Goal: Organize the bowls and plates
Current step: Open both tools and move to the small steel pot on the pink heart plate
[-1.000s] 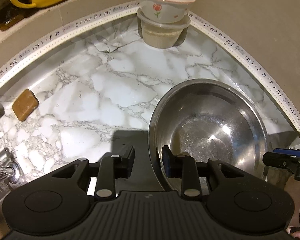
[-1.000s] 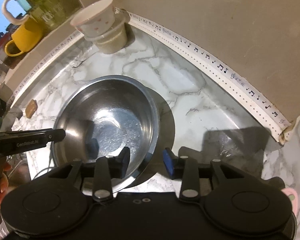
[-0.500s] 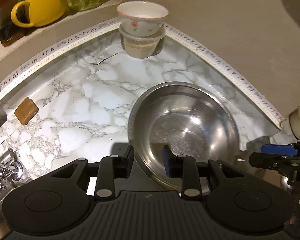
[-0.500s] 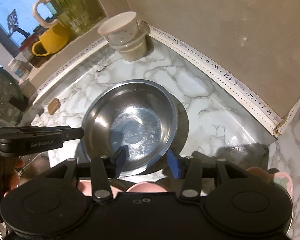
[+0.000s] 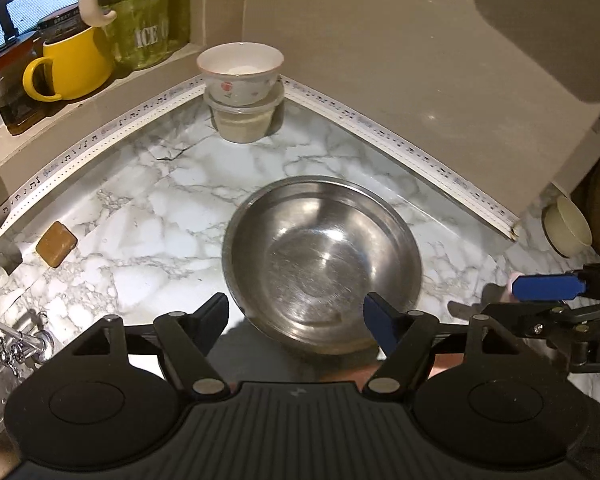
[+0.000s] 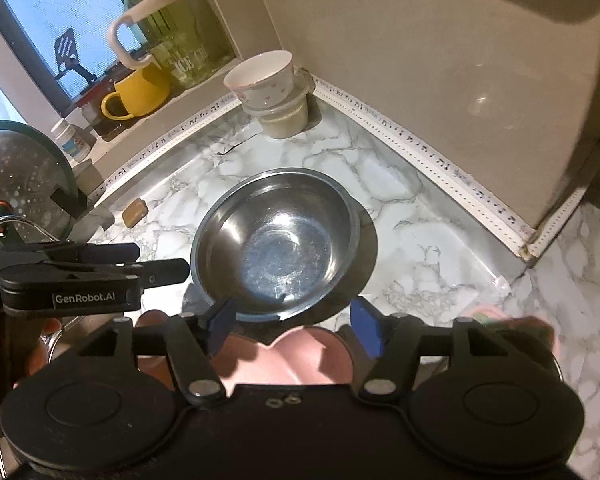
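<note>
A large steel bowl [image 5: 324,256] stands free on the marble counter [image 5: 152,232]; it also shows in the right wrist view [image 6: 276,240]. My left gripper [image 5: 296,316] is open and empty, just behind the bowl's near rim. My right gripper [image 6: 294,326] is open and empty, above a pink plate [image 6: 284,360] near the bowl. A white flowered bowl [image 5: 240,72] sits on a lidded plastic tub [image 5: 242,118] in the far corner. The right gripper's blue-tipped finger shows at the left wrist view's right edge [image 5: 548,286].
A yellow mug [image 5: 72,64] and a green glass jar [image 5: 148,12] stand on the window ledge. A brown block [image 5: 56,244] lies on the counter at left. A tap [image 5: 16,344] and sink are at lower left. A colander [image 6: 20,184] stands left. A cream cup [image 5: 568,228] sits right.
Both grippers opened wide, let go of the steel bowl's rim and drew back and up. The bowl now rests on the counter.
</note>
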The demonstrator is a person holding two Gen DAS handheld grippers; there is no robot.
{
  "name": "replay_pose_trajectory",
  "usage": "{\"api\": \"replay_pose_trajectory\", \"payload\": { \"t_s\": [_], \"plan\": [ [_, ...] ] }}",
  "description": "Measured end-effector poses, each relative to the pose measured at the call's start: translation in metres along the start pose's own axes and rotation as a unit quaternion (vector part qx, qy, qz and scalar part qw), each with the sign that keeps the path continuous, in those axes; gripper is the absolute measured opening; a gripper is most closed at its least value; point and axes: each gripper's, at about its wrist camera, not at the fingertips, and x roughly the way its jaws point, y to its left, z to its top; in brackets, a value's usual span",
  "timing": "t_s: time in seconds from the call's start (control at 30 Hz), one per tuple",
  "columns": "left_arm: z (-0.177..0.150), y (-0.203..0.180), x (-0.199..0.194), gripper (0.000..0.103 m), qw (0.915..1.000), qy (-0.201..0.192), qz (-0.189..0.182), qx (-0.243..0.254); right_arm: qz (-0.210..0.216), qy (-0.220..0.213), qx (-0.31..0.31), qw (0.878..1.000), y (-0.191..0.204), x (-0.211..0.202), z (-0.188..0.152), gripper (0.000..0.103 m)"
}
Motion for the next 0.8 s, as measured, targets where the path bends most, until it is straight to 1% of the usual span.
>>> {"api": "replay_pose_trajectory", "payload": {
  "t_s": [0.13, 0.43, 0.6, 0.8],
  "plan": [
    [-0.005, -0.011, -0.005, 0.074, 0.9999, 0.004, -0.009, 0.012, 0.003, -0.006, 0.005, 1.0, -0.006, -0.014, -0.008, 0.071],
    [-0.015, -0.051, -0.02, 0.074, 0.9982, -0.012, -0.028, 0.052, 0.005, -0.022, 0.02, 1.0, -0.027, -0.048, -0.029, 0.08],
    [-0.021, -0.078, -0.022, 0.076, 0.9965, -0.014, -0.035, 0.074, -0.006, -0.03, 0.03, 0.999, -0.047, -0.063, -0.042, 0.082],
    [-0.028, -0.111, -0.021, 0.077, 0.9935, -0.017, -0.055, 0.099, -0.021, -0.034, 0.049, 0.998, -0.074, -0.078, -0.058, 0.084]
  ]
}}
